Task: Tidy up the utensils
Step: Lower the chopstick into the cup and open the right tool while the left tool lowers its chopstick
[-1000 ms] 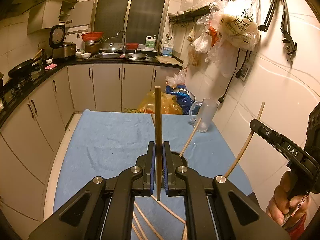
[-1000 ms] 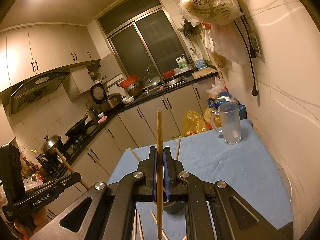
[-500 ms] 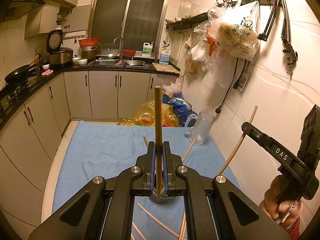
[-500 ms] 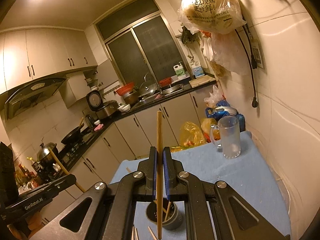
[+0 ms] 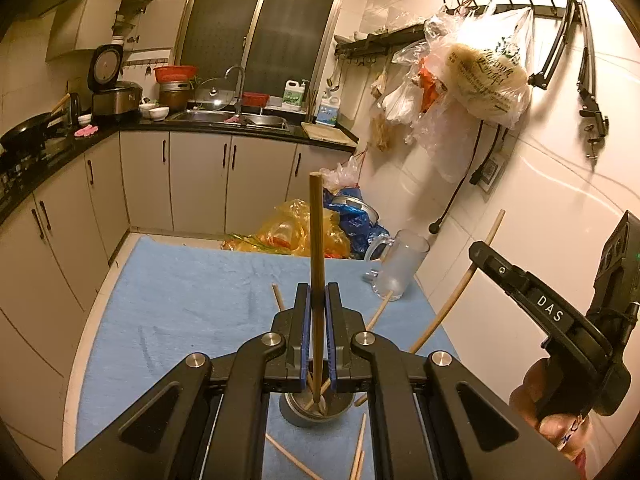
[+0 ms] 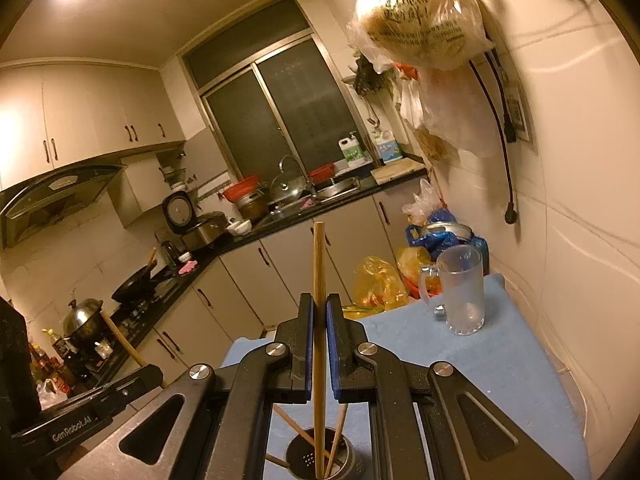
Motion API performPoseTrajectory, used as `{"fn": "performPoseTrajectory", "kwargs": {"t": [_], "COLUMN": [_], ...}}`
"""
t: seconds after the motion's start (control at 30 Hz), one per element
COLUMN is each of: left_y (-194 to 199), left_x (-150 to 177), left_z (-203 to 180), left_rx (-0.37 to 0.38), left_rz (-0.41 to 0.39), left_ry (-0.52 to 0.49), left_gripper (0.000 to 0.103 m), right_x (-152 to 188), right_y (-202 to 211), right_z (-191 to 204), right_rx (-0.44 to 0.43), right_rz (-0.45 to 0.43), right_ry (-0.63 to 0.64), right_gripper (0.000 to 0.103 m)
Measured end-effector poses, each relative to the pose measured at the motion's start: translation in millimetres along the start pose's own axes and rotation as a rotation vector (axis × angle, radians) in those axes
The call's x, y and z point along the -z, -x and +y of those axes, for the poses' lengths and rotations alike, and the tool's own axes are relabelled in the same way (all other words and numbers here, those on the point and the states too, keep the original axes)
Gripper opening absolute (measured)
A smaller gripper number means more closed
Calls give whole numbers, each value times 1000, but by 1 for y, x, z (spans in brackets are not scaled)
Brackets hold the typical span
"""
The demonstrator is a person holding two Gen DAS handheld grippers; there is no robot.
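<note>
My left gripper [image 5: 317,300] is shut on a dark wooden chopstick [image 5: 317,240] held upright, its lower tip inside the round metal holder [image 5: 316,410] on the blue cloth. My right gripper [image 6: 319,308] is shut on a lighter chopstick [image 6: 319,264], also upright, its lower end down in the same holder [image 6: 320,460], which holds a few other sticks. The right gripper also shows at the right of the left wrist view [image 5: 476,252] with its pale chopstick [image 5: 456,292] slanting down toward the holder.
Several loose chopsticks [image 5: 360,448] lie on the blue cloth [image 5: 192,300] around the holder. A frosted glass mug [image 5: 396,268] stands at the cloth's far right, near the tiled wall. Plastic bags [image 5: 304,232] sit beyond the table's far edge.
Both grippers have lowered their chopsticks over the holder, and the stick tips now reach into it. The views have tilted down, bringing the holder into sight below the jaws.
</note>
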State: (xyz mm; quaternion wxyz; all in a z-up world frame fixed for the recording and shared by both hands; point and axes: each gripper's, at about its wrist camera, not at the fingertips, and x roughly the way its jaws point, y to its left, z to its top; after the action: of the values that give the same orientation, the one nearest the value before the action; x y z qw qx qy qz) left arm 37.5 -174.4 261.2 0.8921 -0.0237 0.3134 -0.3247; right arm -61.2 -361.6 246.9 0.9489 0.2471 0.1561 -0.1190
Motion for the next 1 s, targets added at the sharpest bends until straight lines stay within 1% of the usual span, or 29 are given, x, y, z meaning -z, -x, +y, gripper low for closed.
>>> {"fn": "performPoseTrajectory", "kwargs": {"t": [0.1, 0.17, 0.47, 0.63, 0.83, 0.87, 0.9, 0.93, 0.97, 1.0], "left_y": [-15, -26, -56, -61, -56, -54, -53, -51, -47, -44], "left_x": [7, 14, 41, 44, 41, 41, 40, 39, 39, 38], "left_z": [4, 7, 17, 20, 21, 21, 21, 21, 20, 20], "left_rx": [7, 6, -1, -10, -11, -11, -10, -11, -16, -19], "left_rz": [17, 42, 139, 152, 144, 141, 138, 132, 120, 112], "left_ry": [16, 23, 38, 46, 51, 51, 53, 56, 56, 51], "left_gripper": [6, 6, 6, 6, 8, 12, 22, 26, 29, 29], "right_x": [8, 14, 45, 55, 54, 53, 51, 50, 49, 48], "right_y": [-13, -23, -48, -56, -52, -50, -47, -42, -39, -36], "right_z": [-4, -7, -16, -20, -20, -19, -19, -18, -18, -17], "right_rx": [9, 10, 27, 23, 13, 13, 9, 6, 7, 8], "right_rz": [11, 23, 119, 162, 171, 166, 159, 150, 142, 137], "right_ry": [-5, -8, -12, -22, -29, -28, -27, -25, -21, -20], "right_gripper": [7, 7, 7, 9, 10, 10, 12, 15, 17, 18]}}
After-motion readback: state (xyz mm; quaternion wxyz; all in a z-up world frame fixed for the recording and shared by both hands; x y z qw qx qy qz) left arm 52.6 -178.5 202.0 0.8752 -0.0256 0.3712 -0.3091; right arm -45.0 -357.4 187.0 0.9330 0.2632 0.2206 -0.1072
